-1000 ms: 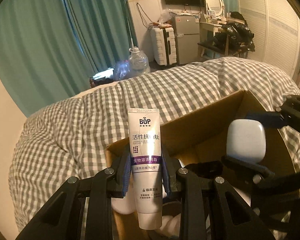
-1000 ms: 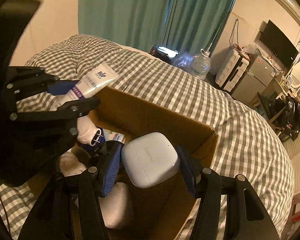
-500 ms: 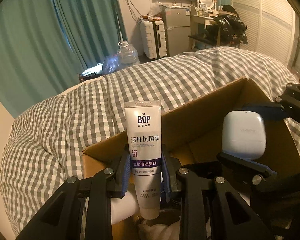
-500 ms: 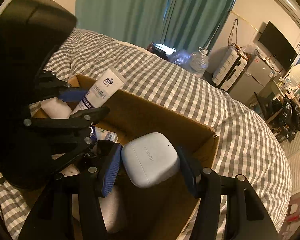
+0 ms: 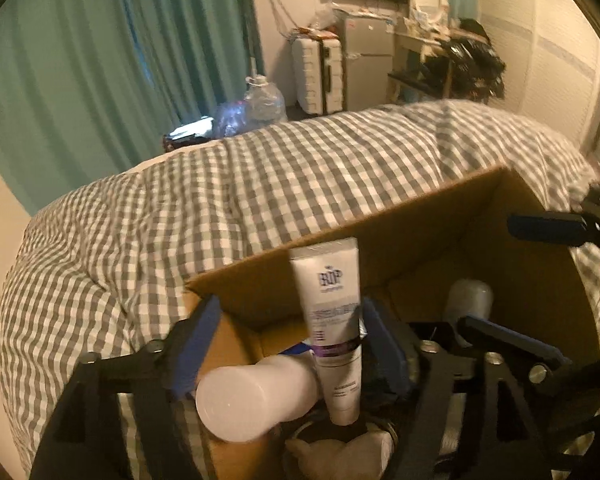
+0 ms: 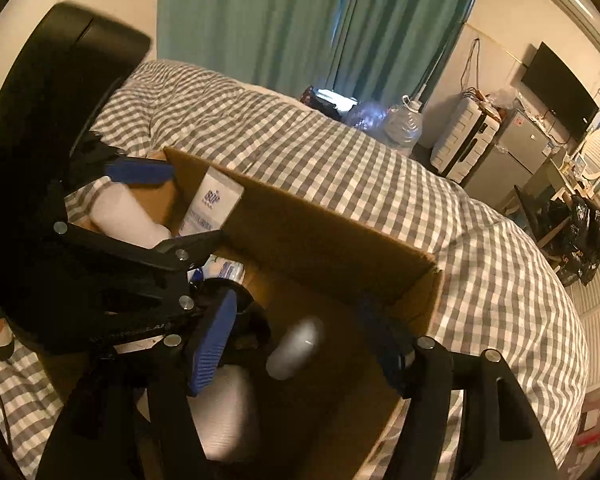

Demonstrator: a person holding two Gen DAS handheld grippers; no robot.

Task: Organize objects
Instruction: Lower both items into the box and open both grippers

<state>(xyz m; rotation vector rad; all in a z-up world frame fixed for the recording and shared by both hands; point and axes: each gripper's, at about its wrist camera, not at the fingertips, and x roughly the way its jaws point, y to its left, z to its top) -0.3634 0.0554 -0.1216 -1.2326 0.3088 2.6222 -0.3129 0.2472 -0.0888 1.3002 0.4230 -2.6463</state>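
Note:
A brown cardboard box sits on the checked bed; it also shows in the right wrist view. My left gripper is open over the box's left end. The white BOP tube stands loose between its fingers, leaning on the box wall; the right wrist view shows the tube too. My right gripper is open over the box. The pale blue earbud case is blurred below it, loose inside the box; it also shows in the left wrist view.
A white bottle lies in the box by the left fingers, with other white items beneath. The grey checked duvet surrounds the box. Beyond the bed are teal curtains, a water jug, a suitcase and a small fridge.
Both grippers opened. The tube slipped down from the left jaws into the box. The earbud case dropped from the right jaws into the box.

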